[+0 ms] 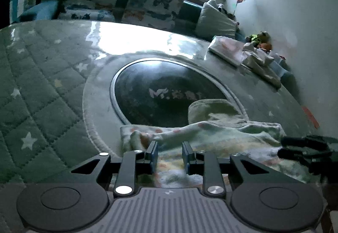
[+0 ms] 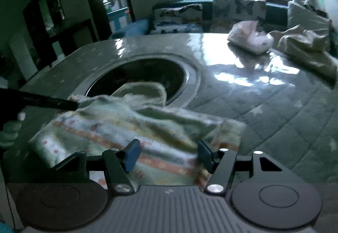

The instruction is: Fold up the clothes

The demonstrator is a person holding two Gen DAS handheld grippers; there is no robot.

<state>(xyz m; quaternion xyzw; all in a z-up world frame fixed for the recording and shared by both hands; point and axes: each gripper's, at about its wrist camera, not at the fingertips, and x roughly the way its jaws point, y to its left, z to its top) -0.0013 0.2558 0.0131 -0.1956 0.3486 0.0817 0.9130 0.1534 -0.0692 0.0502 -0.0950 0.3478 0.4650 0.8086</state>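
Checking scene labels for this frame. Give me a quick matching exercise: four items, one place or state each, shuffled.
Items:
1. striped garment
2. left gripper
3. pink folded pile
4. butterfly cushions

Places or states:
A. on the sofa under the window
B. far side of the table
C. open, over the cloth
D. rumpled at the near table edge

Pairs: 1-D, 2-C, 3-B, 4-A

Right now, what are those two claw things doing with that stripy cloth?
A person is folding clothes with a gripper in each hand. The left gripper and the right gripper are both open, right above a crumpled stripy garment on the quilted table cover. Neither is pinching it. More clothes sit at the far side.
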